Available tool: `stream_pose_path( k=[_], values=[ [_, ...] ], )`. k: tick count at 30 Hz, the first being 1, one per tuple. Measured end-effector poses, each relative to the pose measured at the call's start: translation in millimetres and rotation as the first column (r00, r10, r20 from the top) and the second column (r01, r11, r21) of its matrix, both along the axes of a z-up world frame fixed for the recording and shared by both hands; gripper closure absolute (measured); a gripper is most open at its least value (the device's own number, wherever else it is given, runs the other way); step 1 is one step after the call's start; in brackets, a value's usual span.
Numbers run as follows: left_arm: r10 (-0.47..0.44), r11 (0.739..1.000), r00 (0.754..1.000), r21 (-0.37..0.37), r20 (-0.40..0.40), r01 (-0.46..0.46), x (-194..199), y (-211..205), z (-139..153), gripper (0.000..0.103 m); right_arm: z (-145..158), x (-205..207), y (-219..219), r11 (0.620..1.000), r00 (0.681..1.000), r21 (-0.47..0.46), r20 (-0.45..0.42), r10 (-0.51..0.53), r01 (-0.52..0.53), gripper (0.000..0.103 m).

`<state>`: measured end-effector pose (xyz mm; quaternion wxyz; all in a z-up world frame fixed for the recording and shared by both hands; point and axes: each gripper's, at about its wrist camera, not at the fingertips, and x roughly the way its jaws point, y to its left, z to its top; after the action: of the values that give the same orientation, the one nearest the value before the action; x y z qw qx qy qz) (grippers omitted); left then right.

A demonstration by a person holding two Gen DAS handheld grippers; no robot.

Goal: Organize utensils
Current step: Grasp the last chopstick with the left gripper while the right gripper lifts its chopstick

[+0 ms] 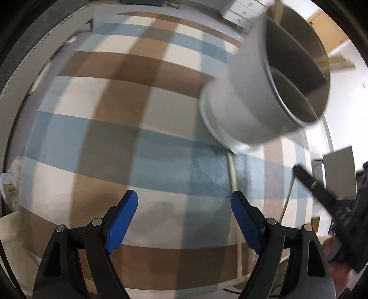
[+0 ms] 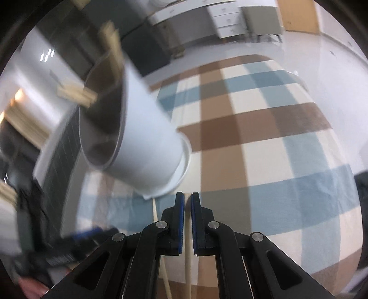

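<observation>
A white utensil holder [image 1: 248,96] with inner dividers stands on the checked tablecloth [image 1: 119,96], and wooden handles [image 1: 331,62] stick out of it. One pale chopstick [image 1: 233,179] lies on the cloth in front of it, just inside my left gripper's right finger. My left gripper [image 1: 184,194] hovers open over the cloth with nothing between its pads. My right gripper [image 2: 187,197] is shut on a second pale chopstick [image 2: 188,253] in front of the holder [image 2: 147,147]. The lying chopstick [image 2: 158,230] is to its left. From the left wrist view, the right gripper [image 1: 296,171] is at the right edge, with its chopstick [image 1: 286,202] hanging from the tip.
The cloth [image 2: 264,142] stretches wide to the right of the holder. White drawer units [image 2: 227,20] and a wooden door [image 2: 296,16] stand beyond the table's far edge. My left gripper's body [image 2: 69,243] shows blurred at the lower left of the right wrist view.
</observation>
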<state>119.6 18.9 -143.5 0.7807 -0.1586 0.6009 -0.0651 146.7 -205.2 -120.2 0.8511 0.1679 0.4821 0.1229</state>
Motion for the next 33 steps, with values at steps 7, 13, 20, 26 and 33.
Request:
stream_pose_path(
  k=[7,13,20,26,33],
  values=[
    [-0.024,0.998,1.000,0.064,0.016,0.023,0,-36,4,0.024,10,-11,-43,0.983,0.991,0.131,0.002,-0.133,0.132,0.098],
    [-0.054,0.988,0.999,0.147,-0.003,0.054,4,-72,-4,0.024,20,-24,-72,0.957,0.977,0.207,0.018,-0.212,0.204,0.098],
    [-0.098,0.952,0.995,0.292,-0.004,0.095,4,-103,-17,0.065,26,-27,-83,0.948,0.972,0.228,0.035,-0.234,0.220,0.098],
    [-0.168,0.945,0.986,0.284,0.001,0.160,1,-114,-15,0.100,27,-29,-85,0.949,0.971,0.223,0.038,-0.236,0.222,0.098],
    [-0.311,0.923,0.950,0.239,0.000,0.302,-28,-101,-15,0.101,27,-29,-84,0.950,0.971,0.220,0.034,-0.235,0.223,0.098]
  ],
)
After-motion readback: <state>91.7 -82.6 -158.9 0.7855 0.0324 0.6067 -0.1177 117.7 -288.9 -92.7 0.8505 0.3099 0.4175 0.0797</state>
